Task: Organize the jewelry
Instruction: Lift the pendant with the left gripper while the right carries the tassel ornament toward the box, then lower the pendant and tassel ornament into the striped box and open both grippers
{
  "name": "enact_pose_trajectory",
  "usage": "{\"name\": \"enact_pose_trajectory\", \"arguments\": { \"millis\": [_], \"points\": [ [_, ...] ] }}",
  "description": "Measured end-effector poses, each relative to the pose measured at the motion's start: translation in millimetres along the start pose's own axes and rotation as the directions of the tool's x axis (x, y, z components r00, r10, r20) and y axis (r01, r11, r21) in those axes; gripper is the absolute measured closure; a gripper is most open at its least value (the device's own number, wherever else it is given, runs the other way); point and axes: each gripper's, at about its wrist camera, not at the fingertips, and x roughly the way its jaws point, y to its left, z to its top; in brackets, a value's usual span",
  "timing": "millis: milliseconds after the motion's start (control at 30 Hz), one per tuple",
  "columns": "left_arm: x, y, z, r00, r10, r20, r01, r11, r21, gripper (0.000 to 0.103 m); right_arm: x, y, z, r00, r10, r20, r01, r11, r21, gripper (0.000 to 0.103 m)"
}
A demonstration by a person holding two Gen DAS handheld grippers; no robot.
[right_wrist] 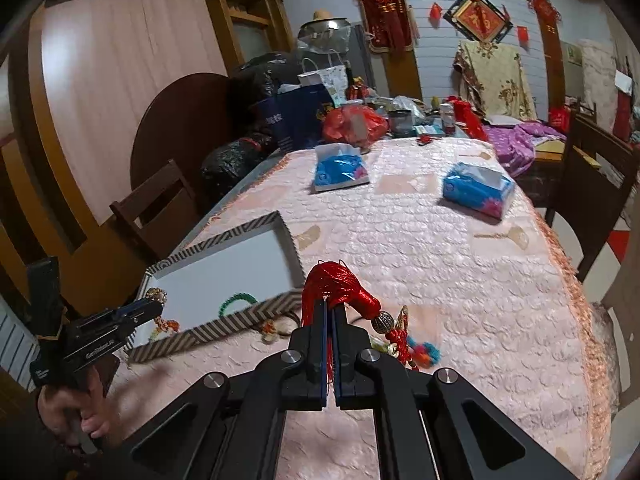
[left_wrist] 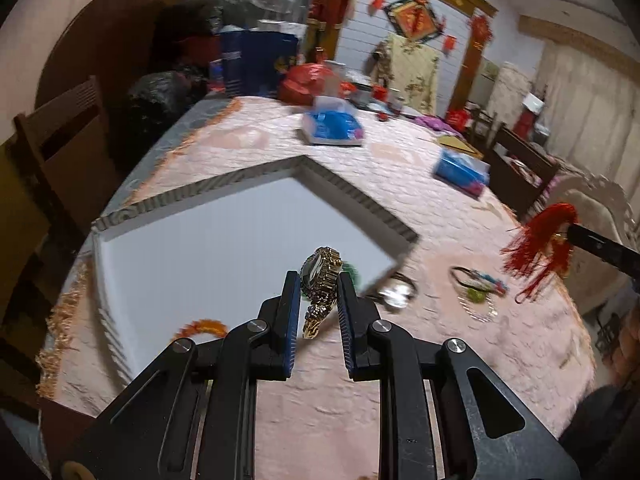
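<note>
**Both jaws holding jewelry above the tray's near edge**

The left gripper's [left_wrist: 319, 286] jaws are clamped on a gold watch [left_wrist: 320, 280] held over the near corner of the white tray [left_wrist: 192, 236]. The right gripper's [right_wrist: 329, 316] jaws are pressed nearly together on a red tassel [right_wrist: 336, 284], its bead and knot trailing to the right.

Only the right wrist view shows the green bead bracelet [right_wrist: 236, 302] lying inside the tray; the left wrist view shows just a sliver of it behind the watch. Only the left wrist view shows the bangles [left_wrist: 476, 288] lying on the pink tablecloth [left_wrist: 460, 216] right of the tray, blurred and hard to sort apart.
</note>
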Motion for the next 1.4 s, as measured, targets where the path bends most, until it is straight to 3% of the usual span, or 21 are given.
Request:
{"name": "enact_pose_trajectory", "arguments": {
  "millis": [267,600,933,1100,1400],
  "points": [
    [14.8,38.9,0.5,0.996,0.088,-0.018,-0.089,0.994,-0.058,0.086,31.8,36.8,27.8,0.997,0.081,-0.001,-0.081,0.996,-0.043,0.102],
    [22.2,65.0,-5.1,0.992,0.124,-0.036,-0.127,0.986,-0.104,0.086,73.7,94.8,63.6,0.982,0.187,-0.002,-0.186,0.974,-0.126,0.102],
    [34.2,77.5,-6.9,0.983,0.169,-0.075,-0.177,0.977,-0.118,0.086,110.3,123.3,79.4,0.951,0.309,-0.001,-0.307,0.945,-0.112,0.102],
    [39.5,75.8,-8.7,0.98,0.174,-0.094,-0.184,0.977,-0.109,0.086,141.5,124.4,64.2,0.954,0.296,-0.056,-0.3,0.95,-0.087,0.102],
    [53.6,71.9,-10.9,0.968,0.208,-0.138,-0.221,0.971,-0.086,0.086,189.7,102.4,21.0,0.965,0.19,-0.18,-0.207,0.975,-0.081,0.102]
  ]
}}
